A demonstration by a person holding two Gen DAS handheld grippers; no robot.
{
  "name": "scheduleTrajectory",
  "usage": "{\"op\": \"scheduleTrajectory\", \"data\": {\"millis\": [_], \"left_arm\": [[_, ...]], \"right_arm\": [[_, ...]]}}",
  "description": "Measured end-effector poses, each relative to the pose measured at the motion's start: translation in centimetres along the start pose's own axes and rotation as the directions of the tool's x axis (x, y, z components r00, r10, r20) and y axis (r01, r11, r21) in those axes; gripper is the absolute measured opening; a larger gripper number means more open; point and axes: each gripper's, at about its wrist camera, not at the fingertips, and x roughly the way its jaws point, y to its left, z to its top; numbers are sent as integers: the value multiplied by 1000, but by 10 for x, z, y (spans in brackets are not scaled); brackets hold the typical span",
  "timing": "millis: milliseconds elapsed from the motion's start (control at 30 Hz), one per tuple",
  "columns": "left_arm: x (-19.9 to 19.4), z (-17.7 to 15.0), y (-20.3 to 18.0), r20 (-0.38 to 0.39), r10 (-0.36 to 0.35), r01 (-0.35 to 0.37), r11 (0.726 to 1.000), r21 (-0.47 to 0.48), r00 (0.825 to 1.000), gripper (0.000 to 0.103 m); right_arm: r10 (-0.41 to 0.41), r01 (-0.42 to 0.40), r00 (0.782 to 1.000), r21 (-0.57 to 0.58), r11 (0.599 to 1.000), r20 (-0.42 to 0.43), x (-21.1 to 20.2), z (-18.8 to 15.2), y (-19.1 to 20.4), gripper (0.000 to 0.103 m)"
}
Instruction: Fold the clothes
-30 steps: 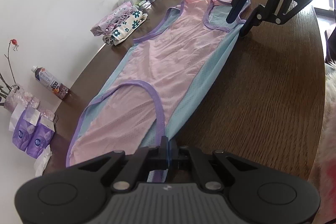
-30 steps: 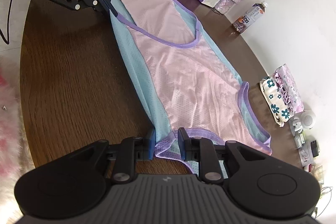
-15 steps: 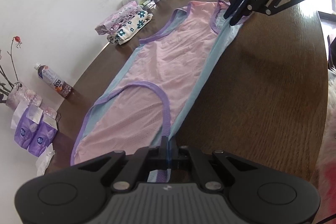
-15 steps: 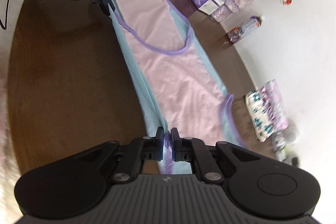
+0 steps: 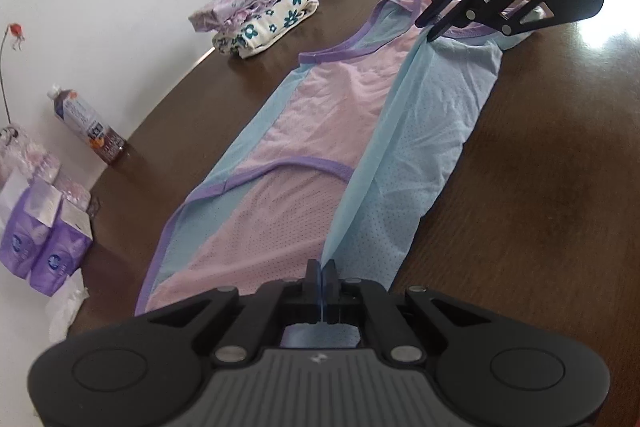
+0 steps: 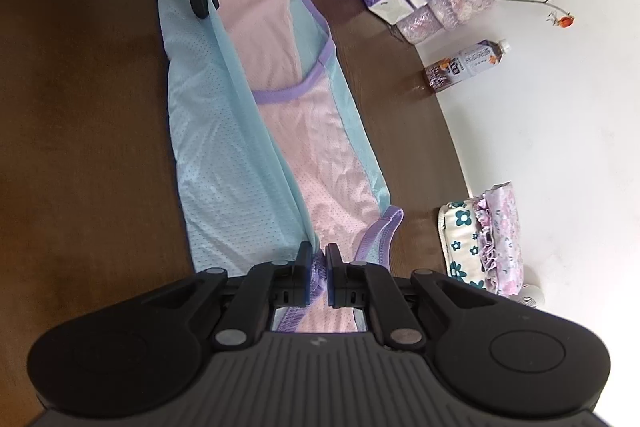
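Item: my left gripper (image 5: 321, 277). Pose: low over the near end of the garment (image 5: 328, 131), pointing along its length; jaws pressed together on a thin blue edge of it.

Item: my right gripper (image 6: 319, 265). Pose: at the opposite end, facing the left one; jaws clamped on bunched purple trim and blue cloth.

Item: garment. Location: stretched lengthwise on the table (image 5: 540, 187) between the two grippers. Its near long edge is lifted into a taut ridge running from one gripper to the other, with a blue panel sloping down to the table on the outer side. Material: thin perforated mesh, pink centre, pale blue sides, ribbed purple binding in curved bands.

Item: table. Dark brown wood, visible grain, rounded edge, glossy.

Item: folded clothes (image 5: 256, 19). Two stacked near the wall, one floral white and teal, one lilac print.

Item: bottle (image 5: 86, 125). Plastic, dark drink, standing upright.

Item: tissue packs (image 5: 38, 243). Purple, soft.
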Motion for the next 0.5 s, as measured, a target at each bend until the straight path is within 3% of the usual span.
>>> {"op": "scheduleTrajectory", "data": {"millis": [167,333,433,500], "left_arm": [[11,2,9,-11,-25,24,999,-35,1000,7],[9,2,18,-6,-22,22,996,-83,1000,29],[5,-6,25,-14,-17,16,991,-129,1000,30],[2,-11,30,-18,-14,11,987,-160,1000,30]], "right_arm": [[39,-38,999,50,998,-19,19,-6,-5,6],[88,-83,996,184,979,-22,30,-15,-18,10],[155,-147,988,346,927,4,31,-27,-38,14],[199,-194,979,451,871,35,30,-39,-52,22]]}}
